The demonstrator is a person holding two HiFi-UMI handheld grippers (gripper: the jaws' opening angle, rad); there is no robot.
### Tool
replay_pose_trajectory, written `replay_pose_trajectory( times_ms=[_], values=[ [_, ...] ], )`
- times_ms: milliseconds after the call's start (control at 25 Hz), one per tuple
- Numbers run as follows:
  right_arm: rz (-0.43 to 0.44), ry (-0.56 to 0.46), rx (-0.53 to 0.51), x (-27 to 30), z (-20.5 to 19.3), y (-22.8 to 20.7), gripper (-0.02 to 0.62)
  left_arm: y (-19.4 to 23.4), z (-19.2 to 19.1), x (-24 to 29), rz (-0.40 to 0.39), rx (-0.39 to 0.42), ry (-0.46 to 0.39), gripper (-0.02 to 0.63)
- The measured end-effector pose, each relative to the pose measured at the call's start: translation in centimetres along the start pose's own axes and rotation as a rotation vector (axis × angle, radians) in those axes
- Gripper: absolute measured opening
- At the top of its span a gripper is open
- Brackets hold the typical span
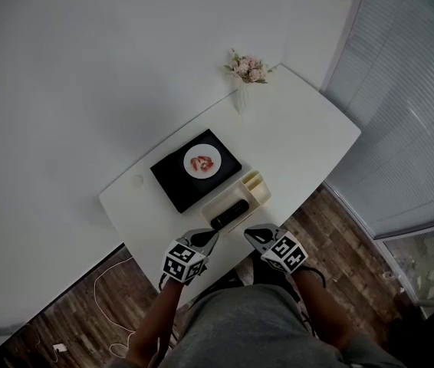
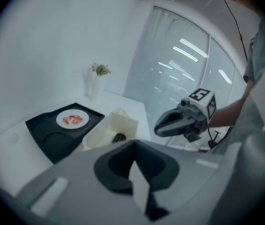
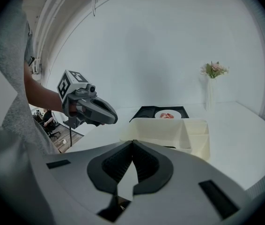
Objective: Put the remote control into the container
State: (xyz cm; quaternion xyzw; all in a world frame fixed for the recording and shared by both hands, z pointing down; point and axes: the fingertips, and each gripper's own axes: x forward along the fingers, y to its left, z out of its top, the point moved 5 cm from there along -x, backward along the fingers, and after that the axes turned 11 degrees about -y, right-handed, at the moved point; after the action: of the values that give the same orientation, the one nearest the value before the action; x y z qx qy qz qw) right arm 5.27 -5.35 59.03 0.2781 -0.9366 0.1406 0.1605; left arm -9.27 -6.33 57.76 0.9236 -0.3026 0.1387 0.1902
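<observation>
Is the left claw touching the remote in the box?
Apart. The right gripper view shows the left claw up in the air, short of the box. The head view shows the remote lying inside it.

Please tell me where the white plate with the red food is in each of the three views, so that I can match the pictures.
Head view: the white plate lies near the picture's centre, on the black tray.
Left gripper view: left of centre, on the same tray.
Right gripper view: slightly right of centre, small, behind the cream container.
Shared landmark: the vase of flowers, beyond the tray in all three views.
</observation>
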Motion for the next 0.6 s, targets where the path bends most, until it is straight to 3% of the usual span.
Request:
replay_pose_trajectory(
  times_ms=[600],
  values=[
    [-0.002,0.030,-0.025,-0.6,-1.4,2.5,0.015,-2.7,-2.1,-1.3,-0.101,0.001,-0.047,-0.002]
  ],
)
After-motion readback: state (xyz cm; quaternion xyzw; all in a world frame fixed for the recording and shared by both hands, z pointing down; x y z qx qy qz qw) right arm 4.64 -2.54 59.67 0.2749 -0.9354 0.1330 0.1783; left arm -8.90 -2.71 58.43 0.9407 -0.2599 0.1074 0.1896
